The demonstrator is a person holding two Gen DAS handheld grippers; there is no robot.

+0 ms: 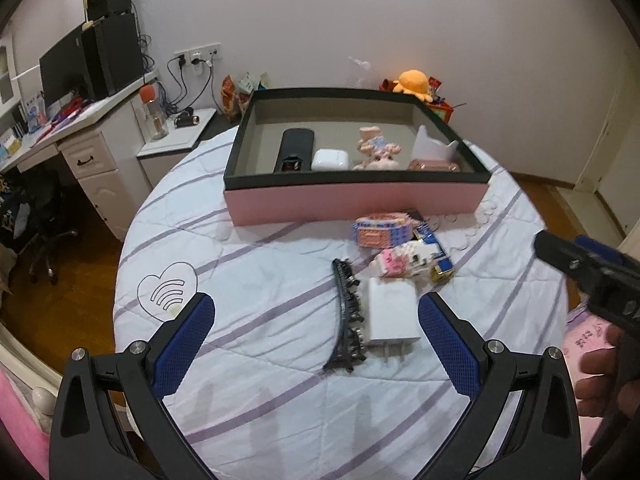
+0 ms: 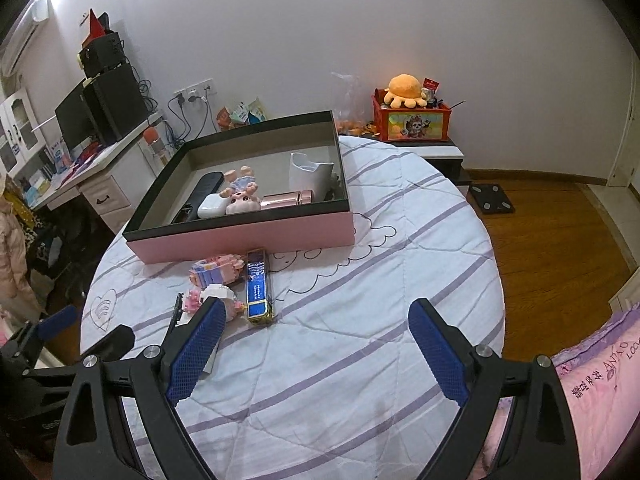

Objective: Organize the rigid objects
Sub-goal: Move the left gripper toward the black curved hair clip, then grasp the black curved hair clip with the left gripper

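1. Spread over the bed is a white quilt [image 1: 280, 312] with purple stripes, and a pink box [image 1: 356, 200] with a dark rim is set at its far side; a remote, an earbud case, a figurine, a white holder and a pink cylinder are already seen inside it.
2. Still on the quilt, near the box, are a white charger [image 1: 390, 316], a black tower model [image 1: 348, 312], two pink brick models [image 1: 380, 232] and a blue bar [image 2: 258, 288].
3. The left tool [image 1: 316, 344] is held spread, with nothing pinched; the charger and tower lie just ahead between its fingers. The right tool [image 2: 316, 344] is also spread and empty, well right of the objects.
4. Both charger and tower could be caught at once, since they lie touching or nearly so; one may be dropped on the way to the box.
5. The thin tower could be twisted out of the pads or snapped if squeezed across its narrow spire.
6. The soft quilt could be pinched along with an object and dragged, so that the neighbouring brick models are tipped.
7. The two tools are held close together, so a collision is possible if both are sent to the same cluster.
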